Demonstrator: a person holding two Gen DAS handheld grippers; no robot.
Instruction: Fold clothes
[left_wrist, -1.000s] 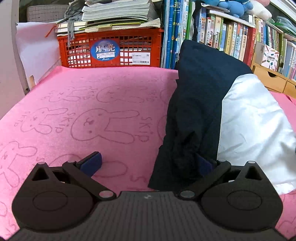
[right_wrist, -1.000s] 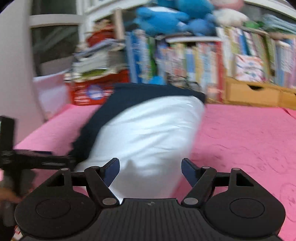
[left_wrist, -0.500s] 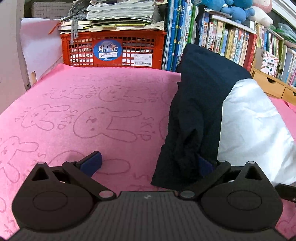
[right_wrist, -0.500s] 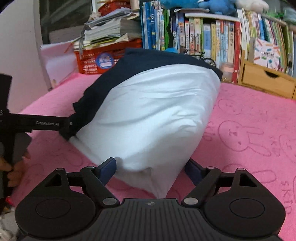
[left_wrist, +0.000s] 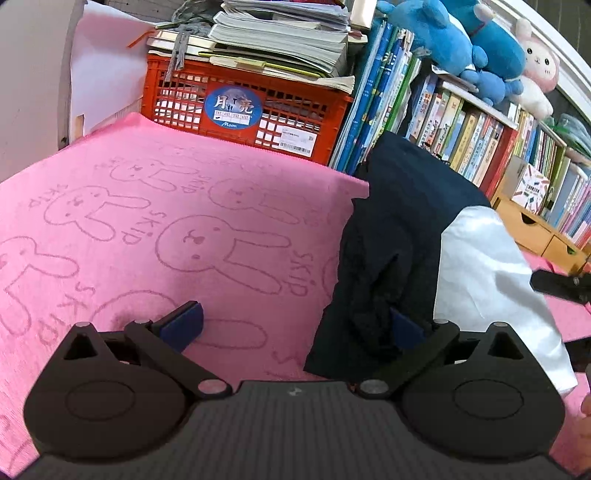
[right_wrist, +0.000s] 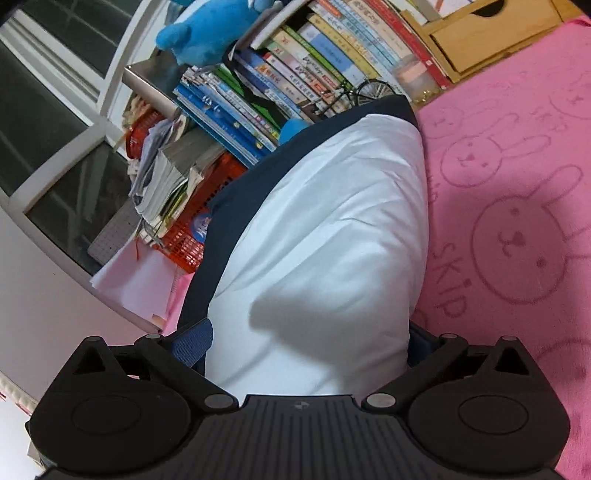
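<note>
The right tool (right_wrist: 301, 349) is opening around the white-and-navy fabric garment (right_wrist: 325, 236); left tool (left_wrist: 293, 328) open; next, grip and fold

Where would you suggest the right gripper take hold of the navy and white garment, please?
I would take the near white end of the garment, coming in low from the near side along the pink towel. That end bulges loosely between the fingers of the right gripper, whose jaws are opening, so it is nearest. The navy edge lies by the open left gripper.
</note>
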